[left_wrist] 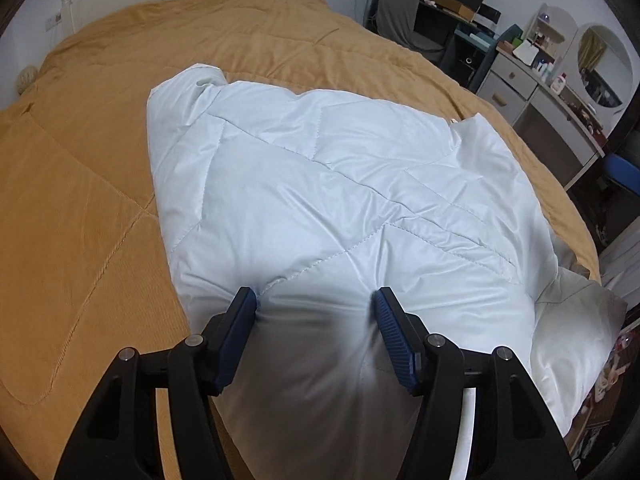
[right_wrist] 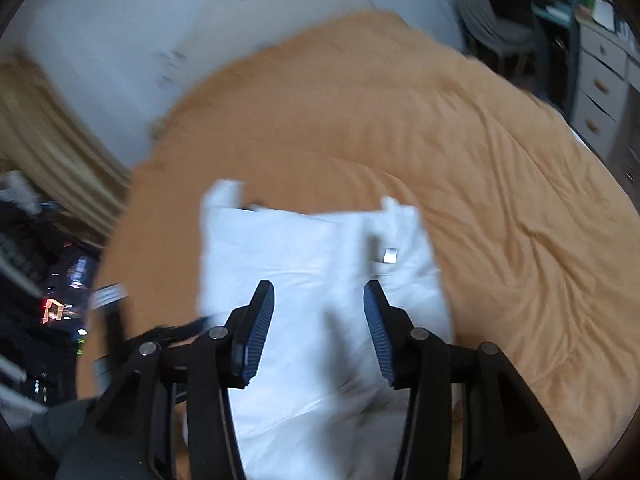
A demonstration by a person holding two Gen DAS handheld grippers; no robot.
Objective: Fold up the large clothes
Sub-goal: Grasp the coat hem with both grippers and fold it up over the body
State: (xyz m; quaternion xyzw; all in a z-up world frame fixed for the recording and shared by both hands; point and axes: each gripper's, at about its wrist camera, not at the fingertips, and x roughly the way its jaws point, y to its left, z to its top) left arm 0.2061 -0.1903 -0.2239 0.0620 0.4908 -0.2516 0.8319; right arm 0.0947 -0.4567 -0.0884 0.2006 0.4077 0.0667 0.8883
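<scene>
A puffy white quilted down jacket (left_wrist: 320, 184) lies spread on a bed covered by a mustard-yellow quilted bedspread (left_wrist: 80, 184), filling the centre of the left wrist view. At the bottom of that frame the left gripper (left_wrist: 316, 300), black with ribbed blue pads, hovers low over the near edge of the garment; its jaws stand wide apart with padded fabric bulging between them, not pinched. At the upper right of the frame sit a grey dressing table with an oval mirror (left_wrist: 560, 92) and a grey chair (left_wrist: 396, 16).

The right wrist view is blurred. There the jacket shows as a white block in the lower centre, and the right gripper (right_wrist: 319, 292) hangs above it, jaws also parted and holding nothing.

The jacket looks light, soft and springy, with a slick shell that may slide out of a shallow pinch. A firm hold would likely need a stitched seam or hem edge, taken deep between the pads, not the puffed middle of a panel
</scene>
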